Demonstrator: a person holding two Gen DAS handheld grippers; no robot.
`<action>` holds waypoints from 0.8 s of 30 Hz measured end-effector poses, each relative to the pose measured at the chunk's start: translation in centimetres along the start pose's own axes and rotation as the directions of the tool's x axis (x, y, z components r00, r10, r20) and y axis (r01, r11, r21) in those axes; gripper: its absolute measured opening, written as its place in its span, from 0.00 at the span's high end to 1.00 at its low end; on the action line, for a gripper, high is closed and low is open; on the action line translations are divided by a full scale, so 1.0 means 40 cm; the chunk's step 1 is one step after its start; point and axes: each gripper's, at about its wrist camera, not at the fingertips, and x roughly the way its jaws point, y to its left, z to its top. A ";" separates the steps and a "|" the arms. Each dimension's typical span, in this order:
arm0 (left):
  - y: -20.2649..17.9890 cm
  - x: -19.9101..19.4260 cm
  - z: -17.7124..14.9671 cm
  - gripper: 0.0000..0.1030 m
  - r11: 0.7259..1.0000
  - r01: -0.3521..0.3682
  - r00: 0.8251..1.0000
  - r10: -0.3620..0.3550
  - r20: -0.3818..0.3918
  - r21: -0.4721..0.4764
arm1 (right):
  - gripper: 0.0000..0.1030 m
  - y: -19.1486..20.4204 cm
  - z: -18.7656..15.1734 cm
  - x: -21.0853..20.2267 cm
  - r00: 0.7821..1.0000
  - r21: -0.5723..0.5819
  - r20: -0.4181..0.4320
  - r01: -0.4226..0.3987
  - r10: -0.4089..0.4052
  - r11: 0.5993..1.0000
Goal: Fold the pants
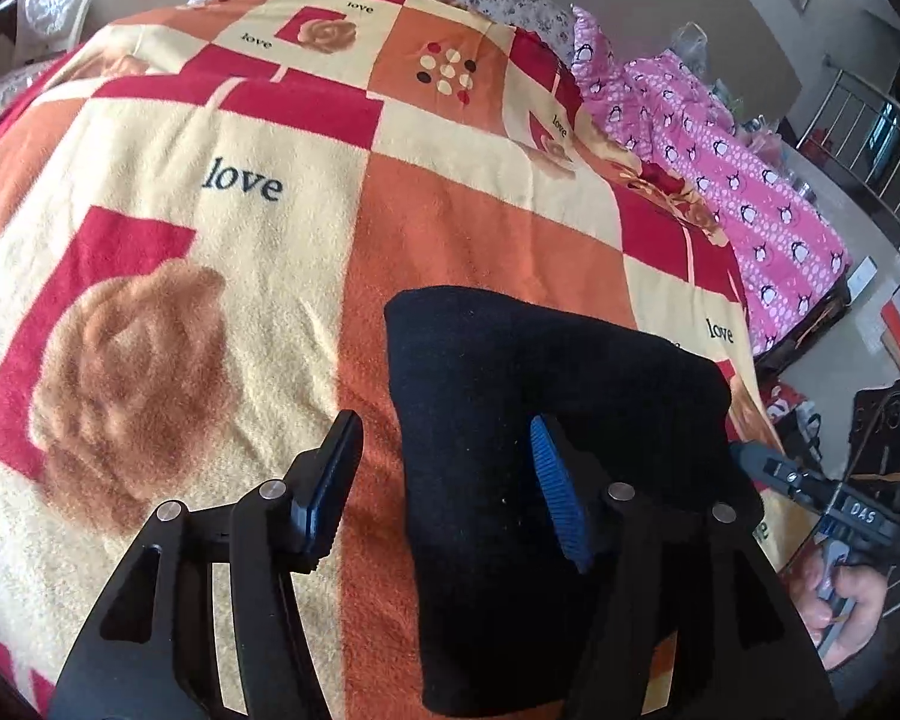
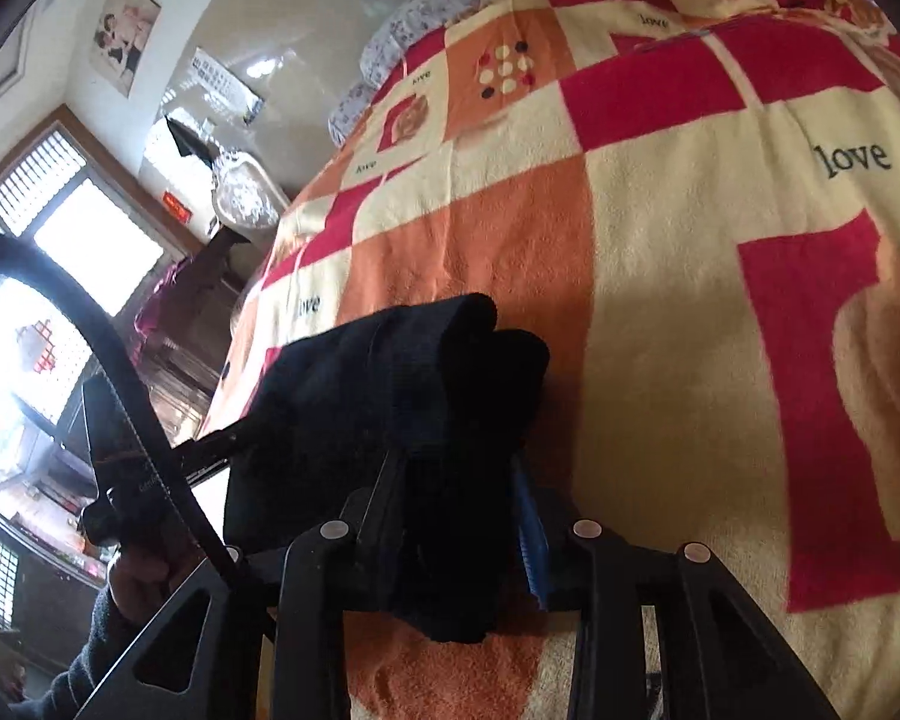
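On the fuzzy checkered blanket (image 1: 450, 240), right claw (image 2: 462, 516) pinches folded black pants (image 2: 390, 396); left claw (image 1: 444, 480) spread.

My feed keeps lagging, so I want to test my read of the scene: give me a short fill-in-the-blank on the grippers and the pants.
1. The pants are ____ in colour.
2. The right gripper is ____ on the pants.
3. The left gripper is ____, with one finger against the pants.
4. The pants lie on a blanket printed with the word ____.

Missing words: black; shut; open; love
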 end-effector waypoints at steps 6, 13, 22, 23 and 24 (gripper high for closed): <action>-0.065 -0.083 -0.050 0.44 0.965 -0.247 0.961 0.233 0.147 0.088 | 0.69 0.141 -0.061 -0.102 0.965 -0.178 0.226 0.171 -0.129 0.969; -0.126 -0.151 -0.127 0.44 0.937 -0.336 0.933 0.317 0.172 0.094 | 0.69 0.288 -0.249 -0.103 0.906 -0.402 0.347 0.377 -0.242 0.835; -0.180 -0.190 -0.195 0.44 0.936 -0.334 0.937 0.317 0.146 0.111 | 0.47 0.232 -0.311 -0.131 0.850 -0.262 0.387 0.473 -0.358 0.841; -0.181 -0.189 -0.196 0.44 0.937 -0.333 0.938 0.316 0.142 0.111 | 0.47 0.231 -0.308 -0.124 0.850 -0.263 0.377 0.479 -0.368 0.837; -0.181 -0.188 -0.198 0.44 0.936 -0.335 0.937 0.319 0.139 0.108 | 0.47 0.234 -0.305 -0.117 0.849 -0.270 0.369 0.487 -0.378 0.831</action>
